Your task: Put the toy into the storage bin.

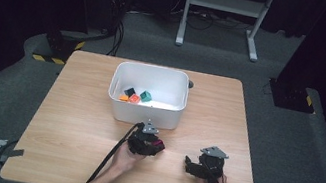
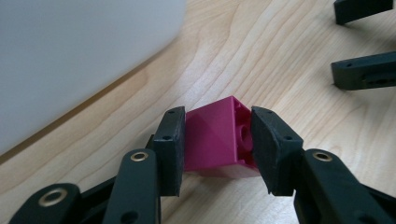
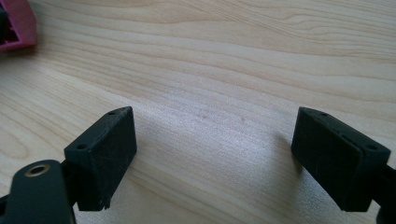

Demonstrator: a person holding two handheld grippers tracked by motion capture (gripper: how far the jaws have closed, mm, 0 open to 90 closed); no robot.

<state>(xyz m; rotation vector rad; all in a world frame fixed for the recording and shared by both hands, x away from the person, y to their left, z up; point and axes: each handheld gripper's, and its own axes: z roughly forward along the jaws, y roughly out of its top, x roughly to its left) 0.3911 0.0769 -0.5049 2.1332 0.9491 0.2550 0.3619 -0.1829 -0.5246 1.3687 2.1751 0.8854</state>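
A magenta block [image 2: 210, 140] lies on the wooden table [image 1: 74, 121] just in front of the white bin [image 1: 152, 69]. My left gripper [image 1: 153, 147] is shut on it, a black pad pressed against each side of the block. The same block [image 3: 16, 28] peeks in at the top left corner of the right gripper view. My right gripper [image 1: 191, 165] rests low over the table to the right of the left one, open, with bare wood between its pads [image 3: 100, 154]. Its two jaws also reach into the left gripper view's top right.
The white bin's wall [image 2: 70, 56] stands close on the left of the held block. Inside the bin lie several small blocks, among them an orange one [image 1: 124, 98], a red one [image 1: 134, 98] and a green one [image 1: 146, 96]. A white frame's legs [image 1: 222, 3] stand beyond the table.
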